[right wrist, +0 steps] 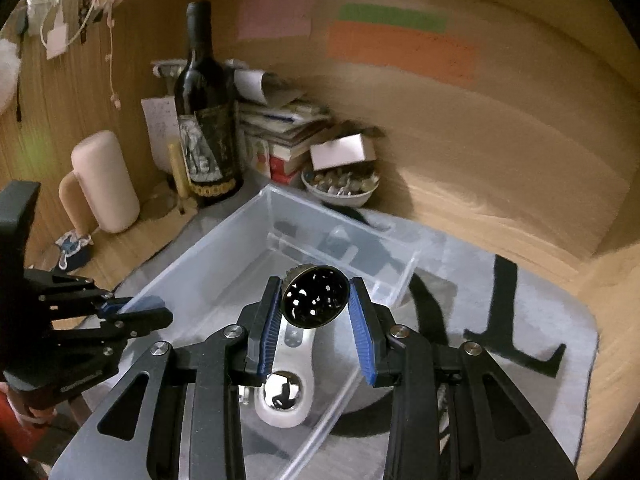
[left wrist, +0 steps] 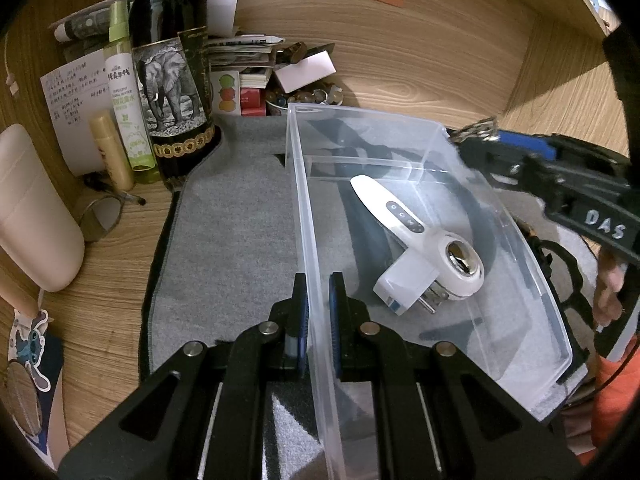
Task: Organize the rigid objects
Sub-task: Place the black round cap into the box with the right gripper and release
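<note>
A clear plastic bin [left wrist: 298, 184] sits on a grey mat [left wrist: 232, 220]. My left gripper [left wrist: 318, 312] is shut on the bin's left wall. Inside lie a white handheld device [left wrist: 404, 216] with a metal head and a white plug adapter [left wrist: 404, 284]. My right gripper [right wrist: 314, 320] is shut on a round dark metal disc with holes [right wrist: 315, 301] and holds it above the bin [right wrist: 224, 248], over the white device [right wrist: 286, 392]. The right gripper also shows at the bin's far right in the left wrist view [left wrist: 480, 136], with the disc's toothed edge showing.
A dark wine bottle [left wrist: 172, 80], a green spray bottle [left wrist: 126, 92], a yellow tube [left wrist: 112, 152] and a pink rounded container [left wrist: 32, 208] stand left of the mat. Stacked books [right wrist: 280, 128] and a bowl of small stones [right wrist: 340, 186] sit behind the bin by the wooden wall.
</note>
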The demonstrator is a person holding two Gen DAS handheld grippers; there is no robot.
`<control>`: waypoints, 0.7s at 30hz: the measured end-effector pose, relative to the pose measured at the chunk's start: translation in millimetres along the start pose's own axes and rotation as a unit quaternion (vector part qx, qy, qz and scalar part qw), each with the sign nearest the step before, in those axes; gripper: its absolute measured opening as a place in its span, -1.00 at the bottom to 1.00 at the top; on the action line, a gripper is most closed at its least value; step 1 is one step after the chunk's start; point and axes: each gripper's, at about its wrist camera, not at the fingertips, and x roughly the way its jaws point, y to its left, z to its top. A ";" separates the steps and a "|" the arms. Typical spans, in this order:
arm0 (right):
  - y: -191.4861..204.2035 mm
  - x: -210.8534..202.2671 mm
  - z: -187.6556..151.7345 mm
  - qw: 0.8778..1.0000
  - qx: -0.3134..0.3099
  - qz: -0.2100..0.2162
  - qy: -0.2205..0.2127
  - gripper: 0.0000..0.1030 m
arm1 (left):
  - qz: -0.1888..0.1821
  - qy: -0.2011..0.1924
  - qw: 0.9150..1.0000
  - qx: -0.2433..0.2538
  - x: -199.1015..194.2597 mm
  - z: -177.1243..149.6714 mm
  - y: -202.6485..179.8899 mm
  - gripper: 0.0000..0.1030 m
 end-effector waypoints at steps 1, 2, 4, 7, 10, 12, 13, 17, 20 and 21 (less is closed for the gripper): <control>1.3 4.1 0.4 1.000 -0.003 0.002 0.006 -0.41 | -0.001 0.000 1.000 0.000 0.0 0.0 0.2 -0.83; 2.3 7.8 0.9 1.000 -0.005 0.005 0.012 -0.41 | -0.001 -0.001 1.000 0.000 -0.1 -0.2 0.6 -0.83; 3.9 16.4 0.7 1.000 -0.010 0.010 0.027 -0.41 | -0.002 -0.001 1.000 -0.001 -0.2 -0.3 0.9 -0.83; 6.8 29.0 -1.3 0.999 -0.020 0.013 0.049 -0.41 | -0.005 -0.001 1.000 -0.002 -0.4 -0.7 1.6 -0.83; 11.3 37.4 -3.2 0.997 -0.031 0.021 0.071 -0.41 | -0.008 -0.002 1.000 -0.002 -0.7 -0.9 2.3 -0.83; 12.7 41.6 -4.3 0.995 -0.035 0.030 0.085 -0.41 | -0.008 -0.003 1.000 -0.001 -0.7 -1.2 2.5 -0.83; 13.1 43.7 -5.1 0.995 -0.036 0.031 0.090 -0.41 | -0.008 -0.003 1.000 0.000 -0.8 -1.4 2.4 -0.83; 11.9 50.6 -7.4 0.993 -0.031 0.029 0.106 -0.41 | -0.009 -0.003 1.000 -0.001 -0.9 -1.9 2.7 -0.83; 10.3 51.9 -7.7 0.993 -0.025 0.030 0.110 -0.40 | -0.009 -0.003 1.000 0.000 -0.6 -2.1 2.0 -0.83; 10.1 50.6 -7.8 0.994 -0.025 0.027 0.107 -0.31 | -0.009 -0.003 1.000 0.000 -0.5 -2.2 2.2 -0.83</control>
